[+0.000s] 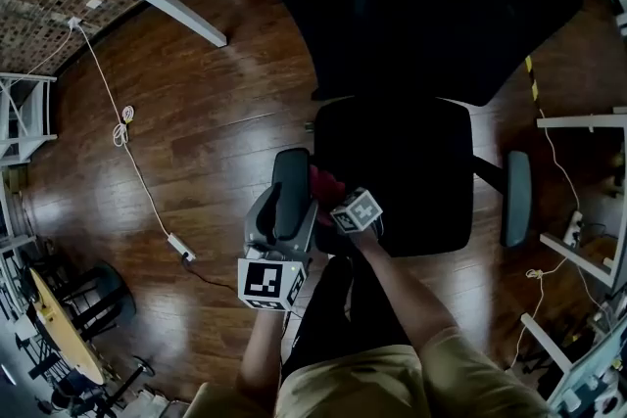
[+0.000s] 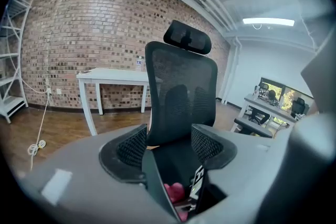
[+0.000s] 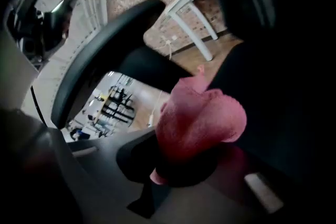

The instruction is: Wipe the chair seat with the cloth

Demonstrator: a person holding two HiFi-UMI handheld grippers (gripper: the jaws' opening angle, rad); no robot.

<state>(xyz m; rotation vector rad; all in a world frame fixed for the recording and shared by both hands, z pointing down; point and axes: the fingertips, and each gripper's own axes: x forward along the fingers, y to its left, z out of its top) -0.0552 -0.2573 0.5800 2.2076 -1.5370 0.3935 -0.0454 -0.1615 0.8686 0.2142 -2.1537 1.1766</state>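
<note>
Hold the cloth [image 3: 202, 115] bunched tight in your right gripper [image 3: 189, 162], whose fingers pinch it, and press it flat to the chair seat [image 1: 402, 171] before you sweep in overlapping strokes from the left edge across. The cloth is at the seat's left edge, centre of the head view, just beside the armrest [image 1: 291, 191]; contact with the seat is unclear. Your left gripper [image 2: 168, 147] has its fingers spread, armrest edge low between them, holding nothing.

No words, numbers or brand names can be read anywhere. The left marker cube [image 1: 269, 282], at 6 o'clock in the head view, and the right marker cube [image 1: 357, 210], just at 5 o'clock of centre, bear only black-and-white square patterns.
</note>
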